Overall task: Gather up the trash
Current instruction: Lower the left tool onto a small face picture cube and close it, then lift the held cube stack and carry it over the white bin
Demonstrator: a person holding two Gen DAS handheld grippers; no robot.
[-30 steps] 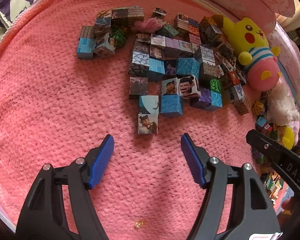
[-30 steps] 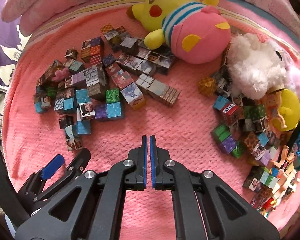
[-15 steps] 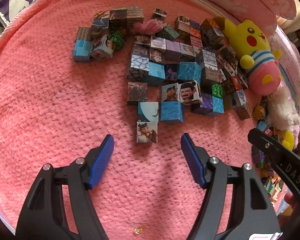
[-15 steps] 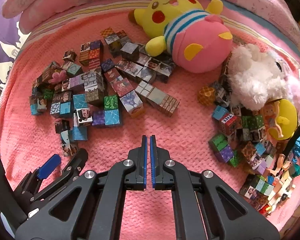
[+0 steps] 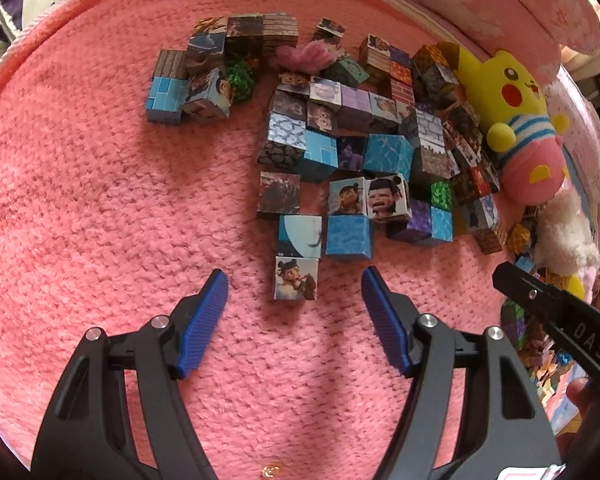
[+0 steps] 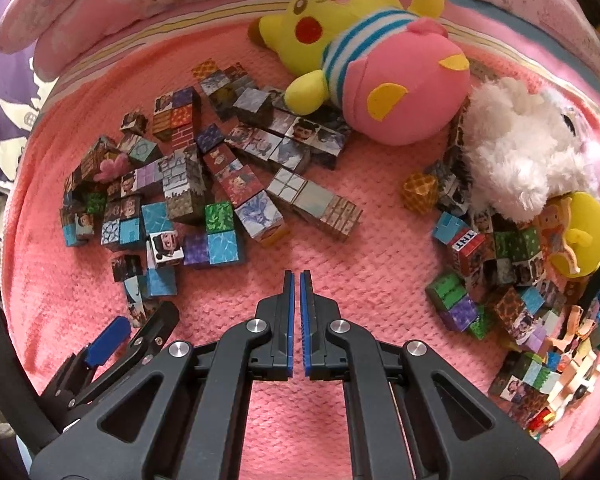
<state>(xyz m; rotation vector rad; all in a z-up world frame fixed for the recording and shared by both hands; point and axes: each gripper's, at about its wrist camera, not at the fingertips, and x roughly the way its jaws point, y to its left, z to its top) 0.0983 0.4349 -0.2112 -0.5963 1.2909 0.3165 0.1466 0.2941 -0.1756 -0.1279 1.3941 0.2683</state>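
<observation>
Cubes face the spread left claw; only the right-wrist view shows the second pile.

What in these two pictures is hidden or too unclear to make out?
- Small shiny object, left wrist view: too tiny and glary to identify.
- Yellow toy, right wrist view: partly covered by the white fluffy toy.
- Toys at the right edge, right wrist view: cut off and distorted.
- Any trash or bin: none recognisable in either view.
</observation>
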